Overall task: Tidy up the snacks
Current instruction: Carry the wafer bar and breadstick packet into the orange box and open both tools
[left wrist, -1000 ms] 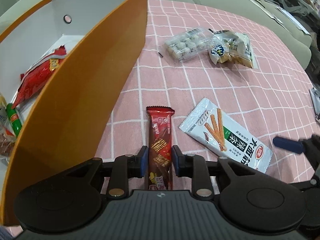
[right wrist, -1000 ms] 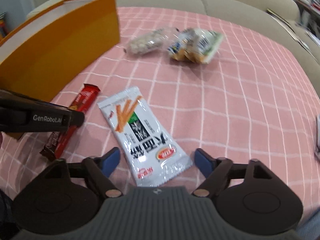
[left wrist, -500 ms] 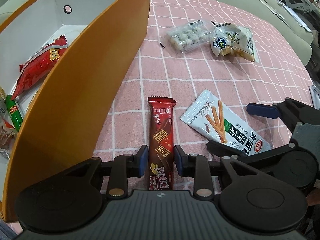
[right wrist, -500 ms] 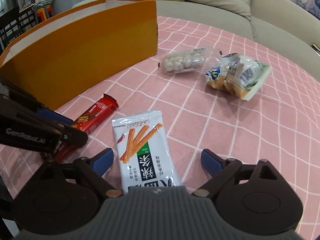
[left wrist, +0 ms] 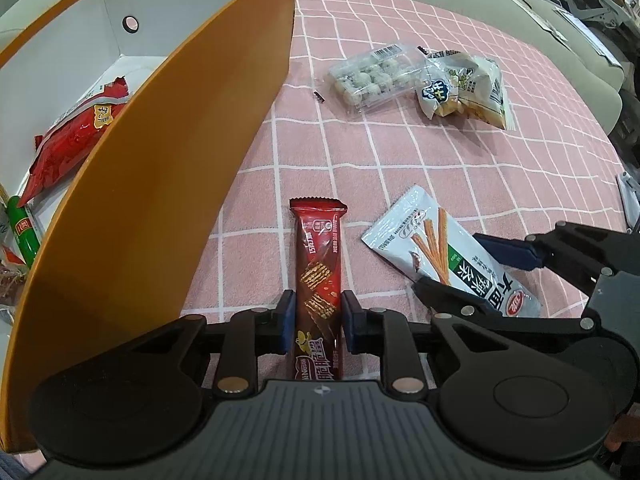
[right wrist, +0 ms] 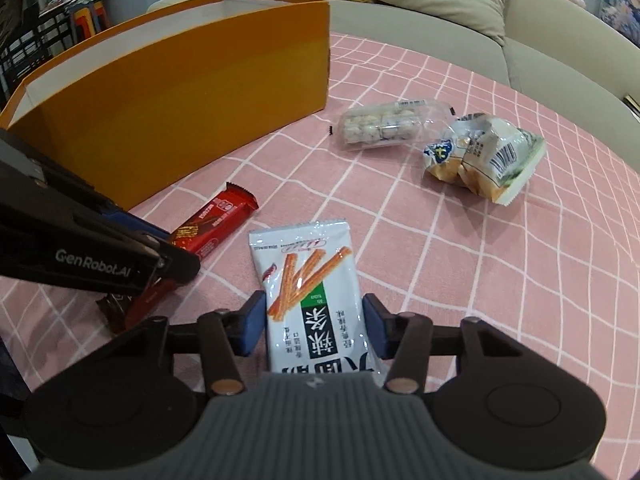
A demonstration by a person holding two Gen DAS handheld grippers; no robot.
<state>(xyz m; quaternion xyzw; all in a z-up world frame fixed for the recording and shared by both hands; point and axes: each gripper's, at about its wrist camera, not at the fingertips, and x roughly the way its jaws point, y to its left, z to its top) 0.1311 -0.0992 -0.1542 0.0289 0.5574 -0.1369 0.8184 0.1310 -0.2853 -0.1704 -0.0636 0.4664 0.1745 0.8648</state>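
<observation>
My left gripper [left wrist: 317, 320] is shut on a dark red chocolate wafer bar [left wrist: 318, 272], which lies lengthwise between its fingers just right of the orange box [left wrist: 168, 184]. The bar also shows in the right wrist view [right wrist: 216, 222]. My right gripper [right wrist: 314, 324] has its blue pads at both edges of a white spicy-stick packet [right wrist: 310, 292] on the pink checked cloth; the packet also shows in the left wrist view [left wrist: 444, 248]. Whether the pads press the packet is hard to tell.
The orange box holds a red snack bag [left wrist: 76, 140] and a green tube [left wrist: 24, 232]. A clear tray of round sweets [right wrist: 380, 124] and a white-green bag of snacks [right wrist: 480, 156] lie further out on the cloth. A beige sofa [right wrist: 540, 32] stands behind.
My right gripper has moved in over the white packet and its fingers have narrowed from wide open to the packet's edges. My left gripper still holds the wafer bar.
</observation>
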